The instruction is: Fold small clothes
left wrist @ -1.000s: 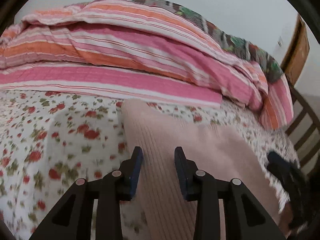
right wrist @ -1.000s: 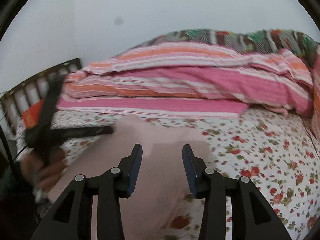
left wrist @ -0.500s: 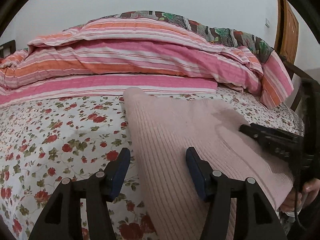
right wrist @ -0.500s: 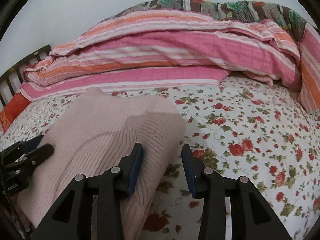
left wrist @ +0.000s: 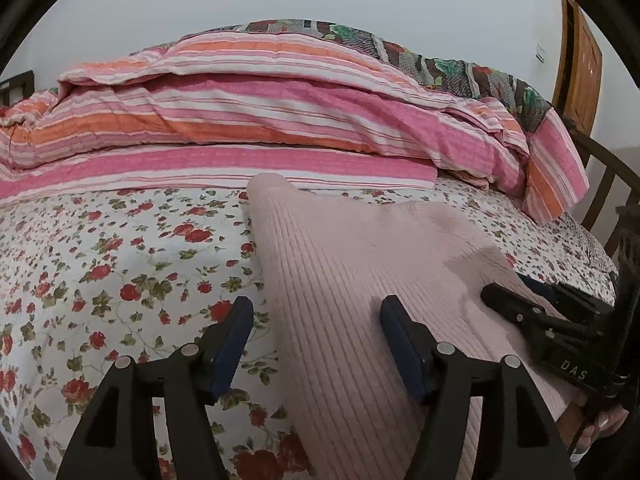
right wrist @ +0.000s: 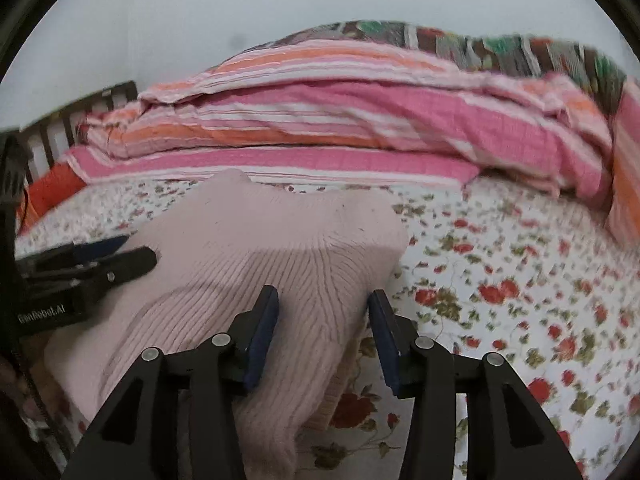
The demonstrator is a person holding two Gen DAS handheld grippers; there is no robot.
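- Across the flowered bed sheet (left wrist: 120, 264) lay the pink ribbed knit garment (left wrist: 360, 264), folded; its near end ran out of frame below both cameras.
- The left claw (left wrist: 316, 340) was spreading its jaws, released, straddling the garment's left edge without pressing it.
- The right claw (right wrist: 323, 330) was also widening, the garment's right part between its pads, none visibly pinching.
- Behind, a striped quilt (left wrist: 256, 120) hid the bed's far side.
- The right-wrist view was blurred toward its right.

left claw (left wrist: 316, 344) — black, blue pads, silver screws | right claw (right wrist: 324, 330) — same, "DAS" lettering
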